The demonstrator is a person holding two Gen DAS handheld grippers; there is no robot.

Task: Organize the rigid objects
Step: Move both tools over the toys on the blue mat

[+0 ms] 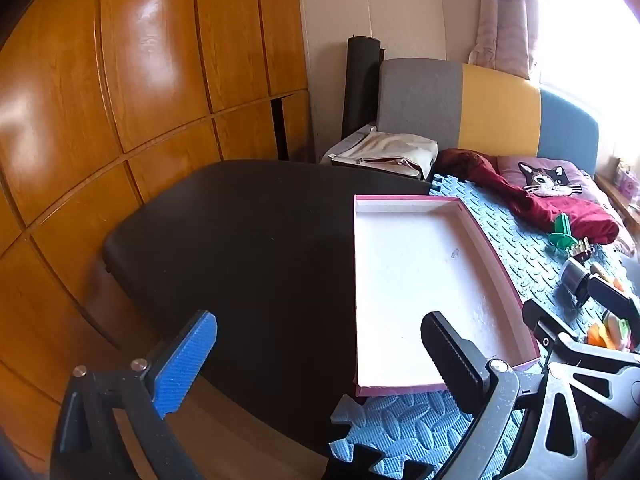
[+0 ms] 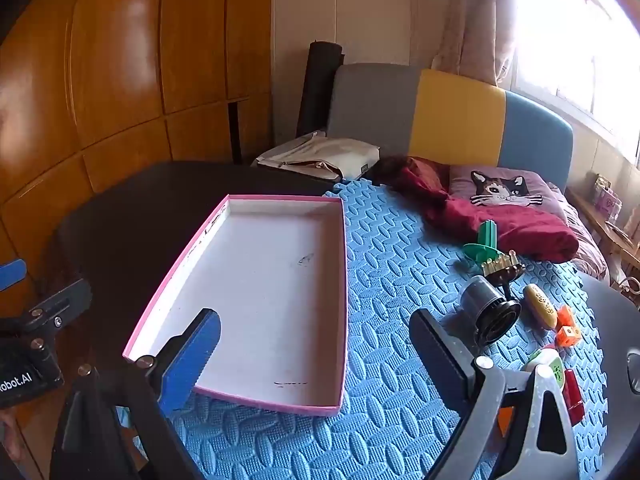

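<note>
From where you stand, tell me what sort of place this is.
Probably a bedroom: a grey, yellow and blue padded headboard, a purple cat-face pillow and glossy wooden wardrobe doors.

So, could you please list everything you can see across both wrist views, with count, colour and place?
tray: one, pink rim, white inside, holding nothing, straddling mat and table
foam mat: one, blue, under the tray and toys
table: one, dark, left of the mat
green toy: one, right of tray, by the red cloth
black cylinder: one, lying on the mat
small toys: several, yellow, orange, red, at the mat's right edge
red cloth: one, behind the toys
cat pillow: one, purple, at the back
left gripper: open, holding nothing
right gripper: open, holding nothing
</note>
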